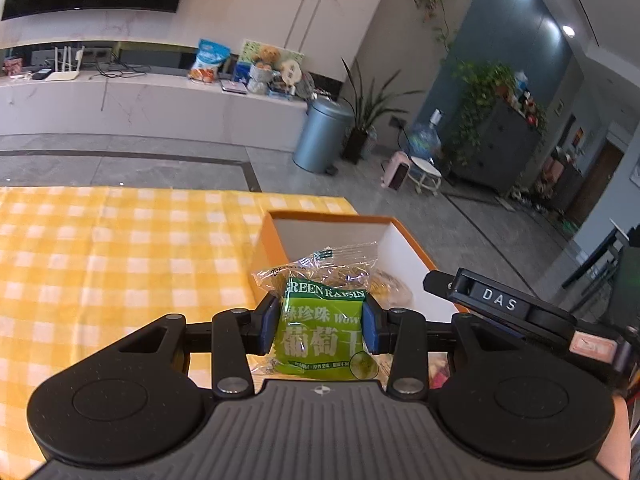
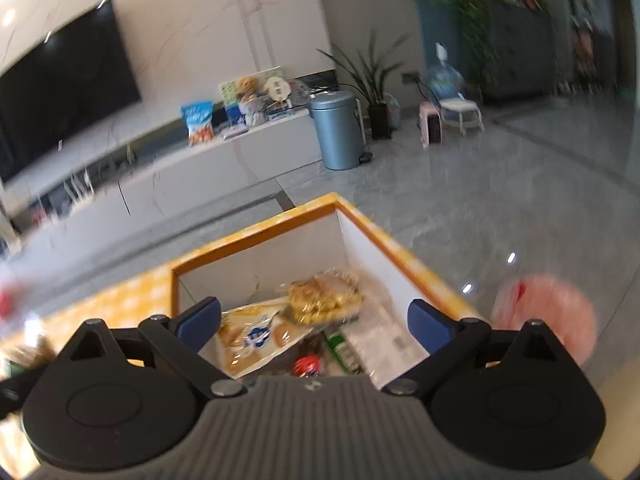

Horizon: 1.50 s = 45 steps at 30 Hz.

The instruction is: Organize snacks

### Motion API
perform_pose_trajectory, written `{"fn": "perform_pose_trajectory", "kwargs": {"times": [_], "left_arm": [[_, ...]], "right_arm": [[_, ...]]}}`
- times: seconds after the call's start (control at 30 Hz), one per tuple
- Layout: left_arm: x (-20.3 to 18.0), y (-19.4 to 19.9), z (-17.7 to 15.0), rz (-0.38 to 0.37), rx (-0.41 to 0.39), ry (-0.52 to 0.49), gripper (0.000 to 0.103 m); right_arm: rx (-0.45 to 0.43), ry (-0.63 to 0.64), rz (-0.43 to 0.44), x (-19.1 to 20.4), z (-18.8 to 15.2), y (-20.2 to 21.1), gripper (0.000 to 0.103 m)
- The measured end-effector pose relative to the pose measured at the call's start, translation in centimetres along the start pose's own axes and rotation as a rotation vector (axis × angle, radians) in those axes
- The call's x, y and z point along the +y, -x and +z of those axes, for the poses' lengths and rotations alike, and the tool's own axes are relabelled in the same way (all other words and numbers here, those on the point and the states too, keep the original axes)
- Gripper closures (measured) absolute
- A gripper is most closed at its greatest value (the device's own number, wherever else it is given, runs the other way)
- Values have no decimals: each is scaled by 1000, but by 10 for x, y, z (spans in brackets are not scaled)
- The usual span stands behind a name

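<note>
The left gripper is clamped on a green raisin pack, its 2 blue pads pressing the pack's sides, held near the box's near edge with the orange rim just beyond it. The right gripper hangs wide open over the same box, holding nothing, its 2 fingers inside the left and right walls above a biscuit bag and a wrapped cake. Left of the box, the yellow checked cloth lies bare to its far edge, with grey floor beyond.
</note>
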<state>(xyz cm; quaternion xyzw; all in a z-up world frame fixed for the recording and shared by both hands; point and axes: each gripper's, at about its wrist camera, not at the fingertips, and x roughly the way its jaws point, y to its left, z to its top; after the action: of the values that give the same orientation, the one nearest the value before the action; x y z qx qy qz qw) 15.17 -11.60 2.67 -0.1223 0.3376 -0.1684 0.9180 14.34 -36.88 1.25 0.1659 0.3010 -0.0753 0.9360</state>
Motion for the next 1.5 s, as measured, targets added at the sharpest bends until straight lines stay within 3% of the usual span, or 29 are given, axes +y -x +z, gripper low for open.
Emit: {"fn": "perform_pose_trajectory", "kwargs": {"times": [0.13,0.4,0.6,1.0,1.13,1.2,1.33,1.5], "left_arm": [[-18,-18,-1,-4,20,-62,56],[-50,-74,-9,-34,110,-181,57],[-66,-108,-29,17,160,-265,57],[-88,-150,-37,22,256,-329,56],[-98,-156,-40,77,288,-372,53],[-95,-152,-38,62,272,-356,44],[-90,-135,-33,41,165,-337,31],[-93,-112,-30,90,118,-383,27]], "right_arm": [[-13,4,27,-7,-5,5,6],[-20,-110,6,-37,-11,2,6],[-23,-178,9,-56,-14,1,6],[1,-193,-16,-65,-17,-4,6],[5,-199,-24,-68,-16,-3,8],[3,-200,-20,-69,-16,-3,8],[5,-198,-18,-71,-16,-3,8],[-17,-216,-24,-76,-14,4,8]]}}
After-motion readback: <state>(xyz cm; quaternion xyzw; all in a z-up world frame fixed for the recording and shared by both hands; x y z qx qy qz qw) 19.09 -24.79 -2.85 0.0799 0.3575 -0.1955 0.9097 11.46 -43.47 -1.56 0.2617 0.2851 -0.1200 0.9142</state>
